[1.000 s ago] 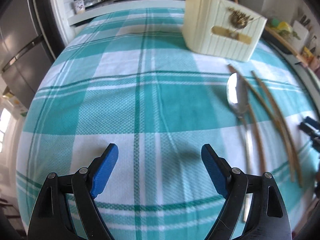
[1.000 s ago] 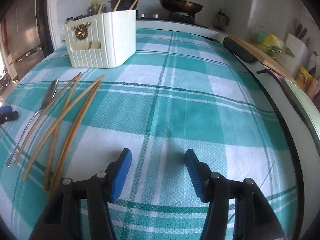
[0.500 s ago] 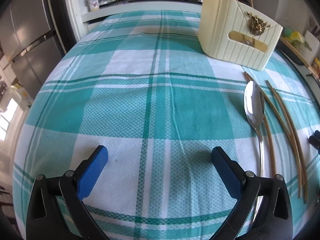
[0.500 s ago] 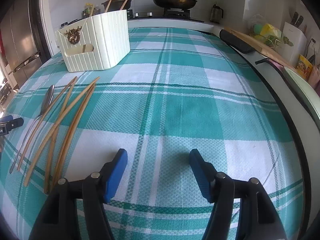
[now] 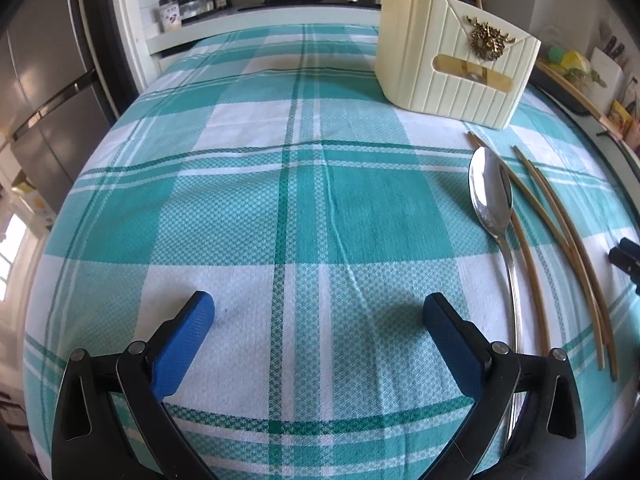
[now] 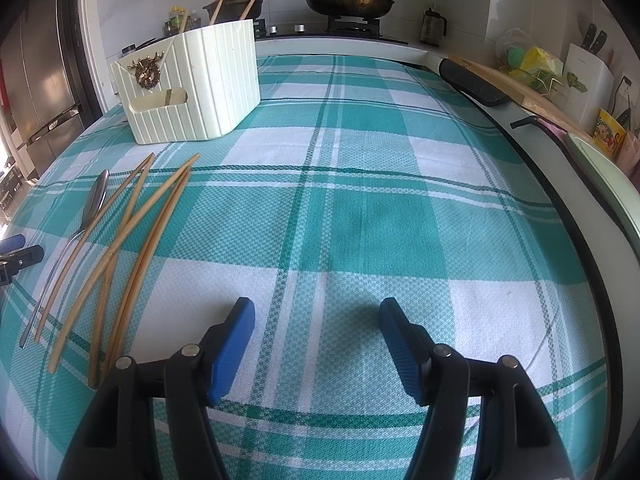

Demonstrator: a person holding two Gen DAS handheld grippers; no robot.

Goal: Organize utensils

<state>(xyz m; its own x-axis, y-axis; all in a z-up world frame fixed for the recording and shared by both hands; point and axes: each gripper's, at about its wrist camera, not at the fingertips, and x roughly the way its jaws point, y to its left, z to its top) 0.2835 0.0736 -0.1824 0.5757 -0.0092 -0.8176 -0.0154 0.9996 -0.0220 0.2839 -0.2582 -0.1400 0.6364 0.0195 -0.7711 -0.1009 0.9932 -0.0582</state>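
Both grippers' fingers [image 5: 200, 312] just widened; spoon [image 5: 491, 196] lies right of them.

No text, number or brand can be read anywhere. The spice jars [image 5: 170, 10] by the stove carry labels, and a yellow packet [image 6: 610, 134] at the right edge of the surface bears print, but all of it is too small and blurred to make out.

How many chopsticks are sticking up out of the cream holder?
3 chopsticks above the holder's rim: left, middle, right. More may be hidden inside.
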